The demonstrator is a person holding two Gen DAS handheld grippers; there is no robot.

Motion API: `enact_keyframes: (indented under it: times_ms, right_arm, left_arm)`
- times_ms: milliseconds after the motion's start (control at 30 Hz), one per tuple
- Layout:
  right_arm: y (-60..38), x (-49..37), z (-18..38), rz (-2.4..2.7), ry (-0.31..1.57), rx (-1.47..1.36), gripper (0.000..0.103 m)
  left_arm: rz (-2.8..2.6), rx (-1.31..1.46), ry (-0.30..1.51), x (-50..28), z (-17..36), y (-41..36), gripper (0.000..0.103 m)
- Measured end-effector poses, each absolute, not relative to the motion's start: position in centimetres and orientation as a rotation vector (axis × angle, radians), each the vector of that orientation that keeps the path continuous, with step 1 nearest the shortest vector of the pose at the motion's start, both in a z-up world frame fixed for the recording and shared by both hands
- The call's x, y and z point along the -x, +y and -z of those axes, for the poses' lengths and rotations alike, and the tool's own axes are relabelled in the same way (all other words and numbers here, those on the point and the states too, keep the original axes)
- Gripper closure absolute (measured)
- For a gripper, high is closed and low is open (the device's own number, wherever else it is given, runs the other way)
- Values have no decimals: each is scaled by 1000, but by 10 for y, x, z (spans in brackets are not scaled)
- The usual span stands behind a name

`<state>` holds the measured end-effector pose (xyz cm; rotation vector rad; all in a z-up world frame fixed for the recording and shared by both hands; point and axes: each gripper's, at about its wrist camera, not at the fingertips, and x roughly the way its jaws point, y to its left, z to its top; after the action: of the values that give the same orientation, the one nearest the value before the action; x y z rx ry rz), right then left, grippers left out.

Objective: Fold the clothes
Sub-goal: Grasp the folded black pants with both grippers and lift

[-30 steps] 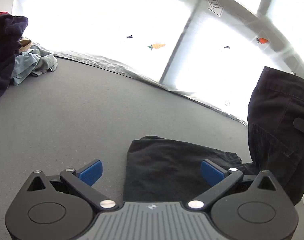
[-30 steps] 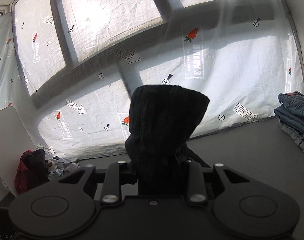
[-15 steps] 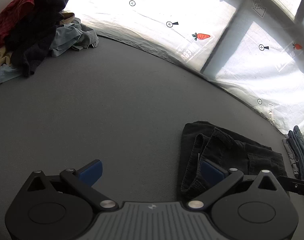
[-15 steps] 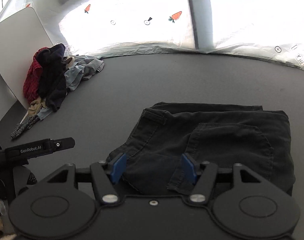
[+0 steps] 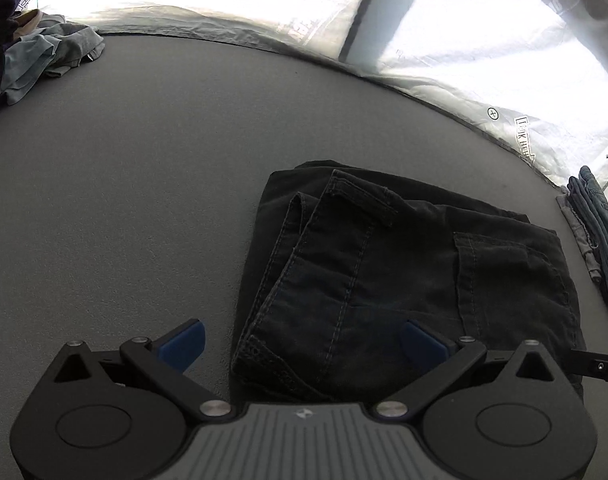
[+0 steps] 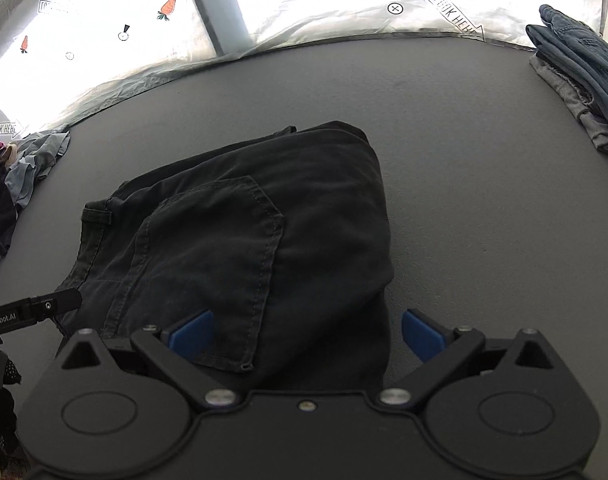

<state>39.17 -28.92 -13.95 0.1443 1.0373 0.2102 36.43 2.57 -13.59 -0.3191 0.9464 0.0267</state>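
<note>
Black trousers (image 5: 416, 268) lie folded on the grey table, back pocket up; they also show in the right wrist view (image 6: 243, 232). My left gripper (image 5: 301, 344) is open and empty, low over the garment's near left corner, with its right blue pad above the cloth. My right gripper (image 6: 308, 332) is open and empty, straddling the garment's near right edge. The tip of the left gripper (image 6: 43, 308) shows at the left edge of the right wrist view.
A pile of unfolded clothes (image 5: 35, 52) lies at the far left, also in the right wrist view (image 6: 19, 172). A stack of folded jeans (image 6: 580, 76) sits at the far right, also in the left wrist view (image 5: 596, 232). A white printed sheet (image 5: 424, 40) hangs behind the table.
A second ago my right gripper held the trousers up in the air. It has laid them folded on the table and opened. Both grippers now hover close over the garment.
</note>
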Motion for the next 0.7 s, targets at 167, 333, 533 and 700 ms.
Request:
enact_keyframes:
  times_ms: [167, 333, 533, 700]
  right_arm:
    - [-311, -412, 160, -278, 1077, -263, 0]
    - [-321, -437, 179, -361, 1102, -328, 0]
    - [-328, -457, 191, -473, 1112, -393, 0]
    - [-336, -460, 199, -541, 1097, -566, 0]
  left_arm:
    - [-41, 398, 986, -372, 144, 34, 0]
    - [-8, 492, 1035, -387, 154, 48, 0]
    - [50, 512, 1067, -396, 156, 54, 0]
    - [131, 651, 1082, -396, 157, 60, 1]
